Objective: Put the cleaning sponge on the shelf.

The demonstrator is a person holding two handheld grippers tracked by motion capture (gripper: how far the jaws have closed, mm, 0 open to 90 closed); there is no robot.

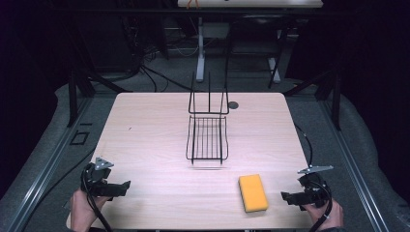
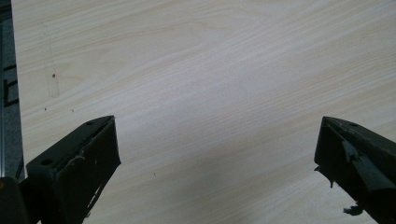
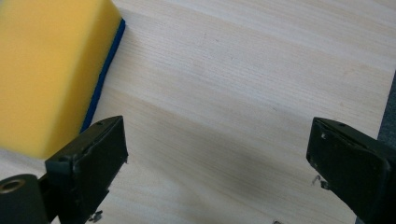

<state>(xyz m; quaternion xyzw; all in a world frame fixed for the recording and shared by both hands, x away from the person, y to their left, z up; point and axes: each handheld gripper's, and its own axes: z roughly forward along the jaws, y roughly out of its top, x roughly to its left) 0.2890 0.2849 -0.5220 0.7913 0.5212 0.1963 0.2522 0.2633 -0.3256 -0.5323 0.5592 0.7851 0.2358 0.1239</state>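
Sponge [image 1: 253, 193] lay flat, lower right of frame, on bench [image 1: 145, 135], below wire rack [image 1: 208, 137]. Right tongs [image 1: 286, 197] spread, empty, just beside sponge, likely lined up for grab. Left tongs [image 1: 126, 185] spread, empty, parked lower left, well clear.

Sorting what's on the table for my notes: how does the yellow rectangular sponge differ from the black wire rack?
The yellow rectangular sponge is a solid, bright block; the black wire rack is an open grid of thin dark bars. The sponge lies flat and low, while the rack has a back that rises upright. The sponge sits near the right gripper; the rack stands mid-table, farther away. Both rest on the pale wooden table, untouched.
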